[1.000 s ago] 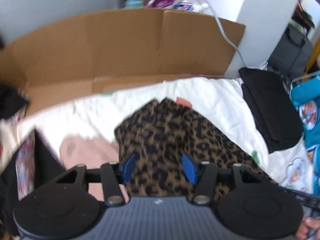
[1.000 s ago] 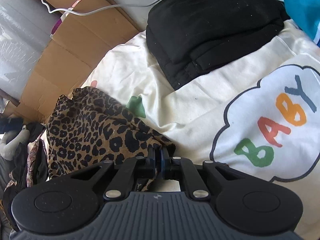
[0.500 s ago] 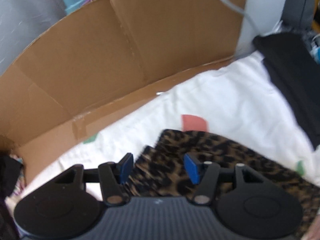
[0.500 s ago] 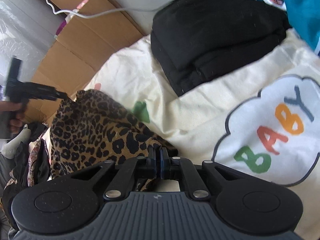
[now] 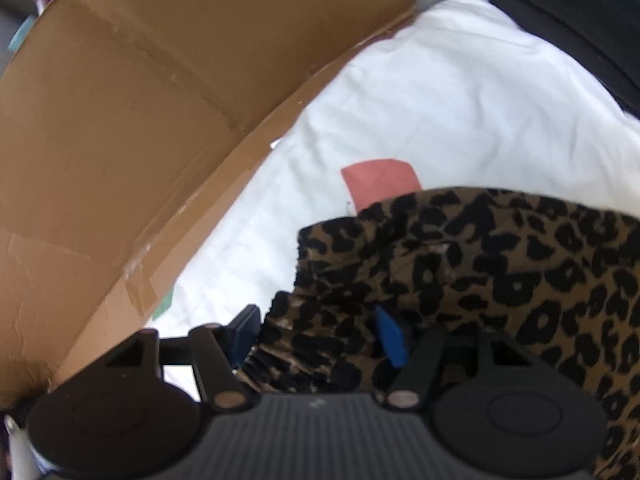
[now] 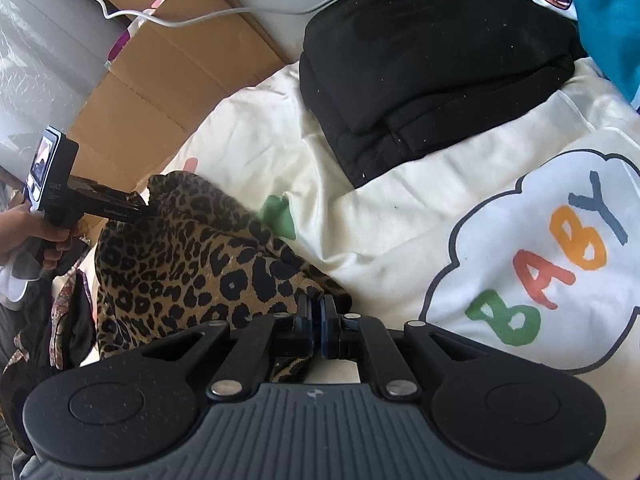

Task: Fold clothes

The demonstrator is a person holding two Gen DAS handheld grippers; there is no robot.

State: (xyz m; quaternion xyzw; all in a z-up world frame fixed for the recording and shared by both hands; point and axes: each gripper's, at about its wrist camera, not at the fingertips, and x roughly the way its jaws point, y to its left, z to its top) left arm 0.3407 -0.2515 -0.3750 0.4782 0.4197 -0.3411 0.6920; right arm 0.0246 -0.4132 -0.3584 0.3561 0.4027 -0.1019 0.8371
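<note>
Left jaws opening, astride leopard-print garment (image 5: 480, 264) edge, pads clear; right jaws clamped on its corner, on white blanket (image 6: 400, 200).

Cardboard wall (image 5: 140, 120) left; black pile (image 6: 432, 68) right.

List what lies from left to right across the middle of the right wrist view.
Person's hand holding the left tool → leopard-print garment → green patch on the cream sheet → cloud print reading BABY.
</note>
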